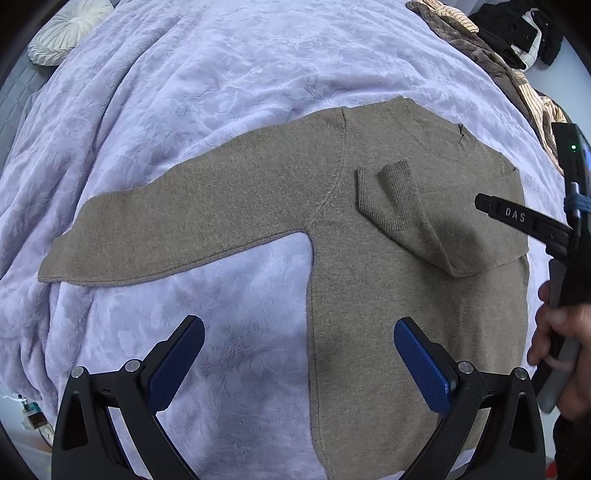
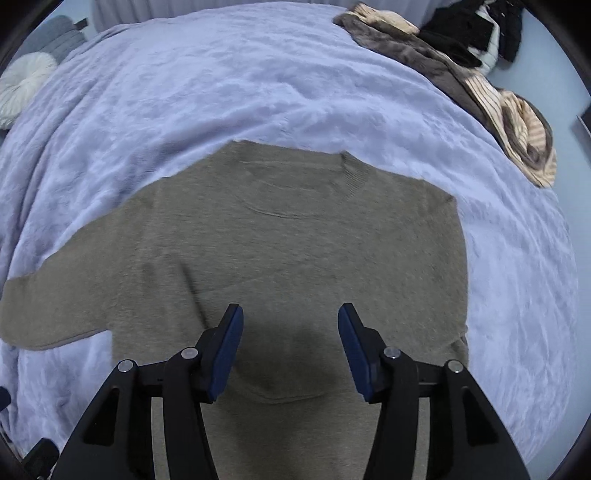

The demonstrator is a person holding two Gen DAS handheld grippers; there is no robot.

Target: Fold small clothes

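Lettering on right gripper finger: "DAS", pale letters on black.
Elsewhere: no readable text in either view.

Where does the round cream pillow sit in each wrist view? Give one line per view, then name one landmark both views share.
Left wrist view: the round cream pillow sits at the top left corner, at the edge of the lilac blanket.
Right wrist view: the same pillow sits at the far left edge, upper part, partly cut off.
Shared landmark: the olive sweater spread flat on the blanket.
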